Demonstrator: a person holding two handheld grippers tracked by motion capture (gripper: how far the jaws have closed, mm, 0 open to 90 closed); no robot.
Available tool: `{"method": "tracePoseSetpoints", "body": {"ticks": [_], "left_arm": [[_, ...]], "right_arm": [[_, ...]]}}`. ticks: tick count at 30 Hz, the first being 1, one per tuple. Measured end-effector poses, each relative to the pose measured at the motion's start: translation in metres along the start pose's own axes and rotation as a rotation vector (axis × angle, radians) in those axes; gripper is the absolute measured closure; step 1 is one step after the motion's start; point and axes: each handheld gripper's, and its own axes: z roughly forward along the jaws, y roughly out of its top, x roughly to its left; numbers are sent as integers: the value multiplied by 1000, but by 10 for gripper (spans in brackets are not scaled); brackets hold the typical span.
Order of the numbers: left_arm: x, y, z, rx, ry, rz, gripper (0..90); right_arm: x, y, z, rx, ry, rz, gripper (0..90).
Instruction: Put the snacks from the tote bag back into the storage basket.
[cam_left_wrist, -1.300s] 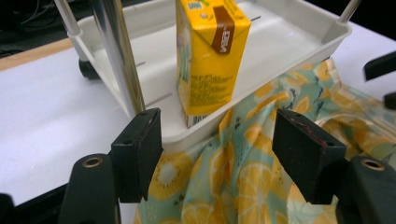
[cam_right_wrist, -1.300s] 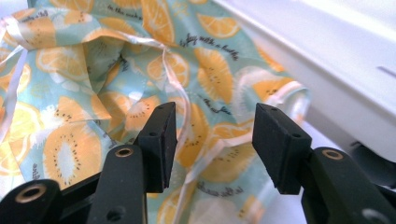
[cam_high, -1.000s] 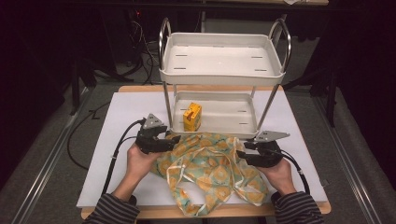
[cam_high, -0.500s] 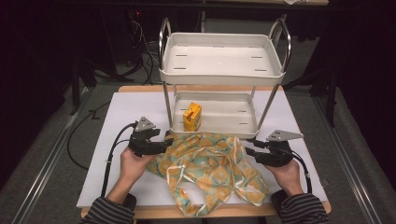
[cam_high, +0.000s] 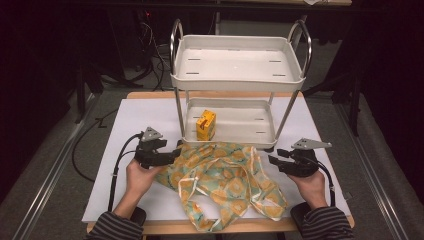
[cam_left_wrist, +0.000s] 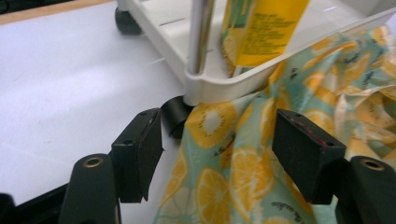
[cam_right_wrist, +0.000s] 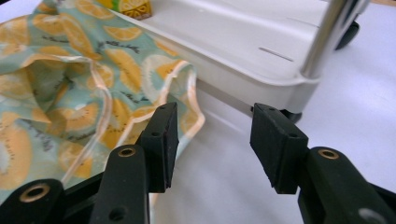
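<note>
Citrus-print fabric bag (cam_high: 227, 182) lies crumpled at the cart's (cam_high: 240, 75) six o'clock; left gripper (cam_high: 172, 154) and right gripper (cam_high: 274, 159) flank it, jaws wide and empty, so grasping its edges appears next.

white two-tier cart (cam_high: 239, 80), yellow carton (cam_high: 206, 125), white table (cam_high: 135, 120)
</note>
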Motion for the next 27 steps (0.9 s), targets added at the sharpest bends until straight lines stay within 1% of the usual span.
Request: {"method": "tracePoseSetpoints", "body": {"ticks": [4,6,7,8,10,12,14,17,19,21,23,27], "left_arm": [[6,0,2,-3,18,-23,339],[9,0,3,-5,24,-30,339],[10,0,3,-6,27,-33,340],[11,0,3,-4,30,-37,339],[13,0,4,-3,41,-30,339],[14,0,5,-3,43,-34,340],[16,0,6,-3,51,-35,339],[20,0,7,0,61,-42,340],[22,0,8,1,70,-52,340],[25,0,10,2,80,-52,340],[28,1,12,0,92,-62,341],[32,0,16,5,116,-59,342]], "right_arm": [[-5,-3,2,2,-19,22,528],[-8,-5,3,3,-30,23,527],[-9,-5,3,6,-32,38,528],[-11,-6,3,2,-37,39,527],[-12,-6,3,2,-44,43,527],[-14,-7,4,4,-51,53,527],[-15,-9,5,8,-53,48,526],[-17,-10,6,17,-62,60,524],[-18,-11,8,24,-71,59,521],[-20,-12,9,29,-77,63,520],[-22,-13,11,35,-89,56,517],[-25,-15,11,41,-98,72,515]]}}
